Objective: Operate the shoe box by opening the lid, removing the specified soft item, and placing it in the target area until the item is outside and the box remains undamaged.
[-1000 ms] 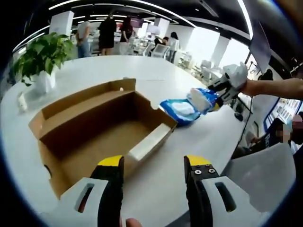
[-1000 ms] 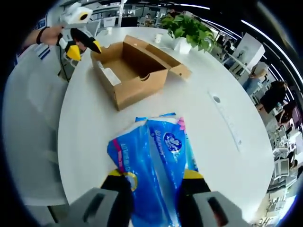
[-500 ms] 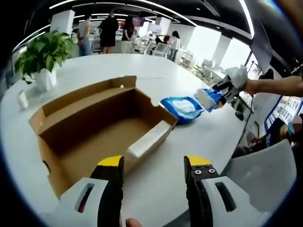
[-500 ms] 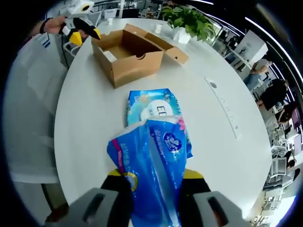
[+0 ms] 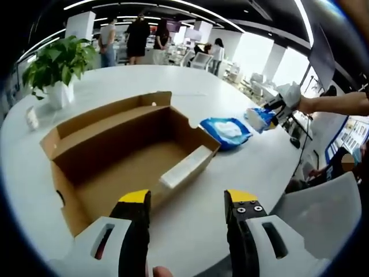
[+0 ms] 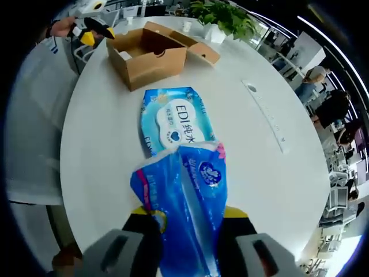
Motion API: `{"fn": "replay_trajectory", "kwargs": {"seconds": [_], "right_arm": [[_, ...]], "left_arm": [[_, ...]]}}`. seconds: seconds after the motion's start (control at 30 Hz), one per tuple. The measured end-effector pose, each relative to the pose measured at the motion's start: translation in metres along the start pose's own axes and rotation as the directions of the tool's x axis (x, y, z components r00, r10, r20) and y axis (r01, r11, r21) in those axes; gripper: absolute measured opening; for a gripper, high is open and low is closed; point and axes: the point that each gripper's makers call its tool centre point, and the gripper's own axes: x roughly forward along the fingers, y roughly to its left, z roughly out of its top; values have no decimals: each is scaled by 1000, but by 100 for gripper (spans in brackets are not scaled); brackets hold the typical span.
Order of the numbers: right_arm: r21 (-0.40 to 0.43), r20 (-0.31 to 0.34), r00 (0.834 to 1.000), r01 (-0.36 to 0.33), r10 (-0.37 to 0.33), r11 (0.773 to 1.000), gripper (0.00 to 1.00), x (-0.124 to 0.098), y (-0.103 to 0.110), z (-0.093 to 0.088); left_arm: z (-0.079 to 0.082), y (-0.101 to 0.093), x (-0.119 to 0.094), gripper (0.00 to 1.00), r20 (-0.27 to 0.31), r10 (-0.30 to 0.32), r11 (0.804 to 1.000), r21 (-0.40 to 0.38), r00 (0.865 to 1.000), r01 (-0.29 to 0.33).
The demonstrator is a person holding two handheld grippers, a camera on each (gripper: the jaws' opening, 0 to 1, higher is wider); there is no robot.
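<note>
Blue tissue pack [image 6: 187,196] clamped between right gripper [image 6: 187,216] fingers; left gripper [image 5: 187,199] fingers apart, empty.

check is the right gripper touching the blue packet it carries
Touching. The right gripper view shows the right gripper shut on the blue packet, jaws pressing both sides.

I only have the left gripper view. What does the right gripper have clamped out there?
Observer: A blue plastic pack, pinched between the right gripper jaws.
Operator: And the blue thing flat on the table?
Observer: A wipes pack with a printed label reading EDI, lying beside the shoe box.
Operator: Anything beyond it I can't see?
Observer: A long narrow strip set in the table, off to one side of the packs.
</note>
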Motion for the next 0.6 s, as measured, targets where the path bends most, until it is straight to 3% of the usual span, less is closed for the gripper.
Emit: {"fn": "replay_trajectory", "kwargs": {"seconds": [0.6], "right_arm": [[-2, -33, 999, -12, 12, 1000, 35, 22, -20, -27]], "left_arm": [[-4, 4, -3, 53, -8, 23, 1000, -3, 1000, -23]]}}
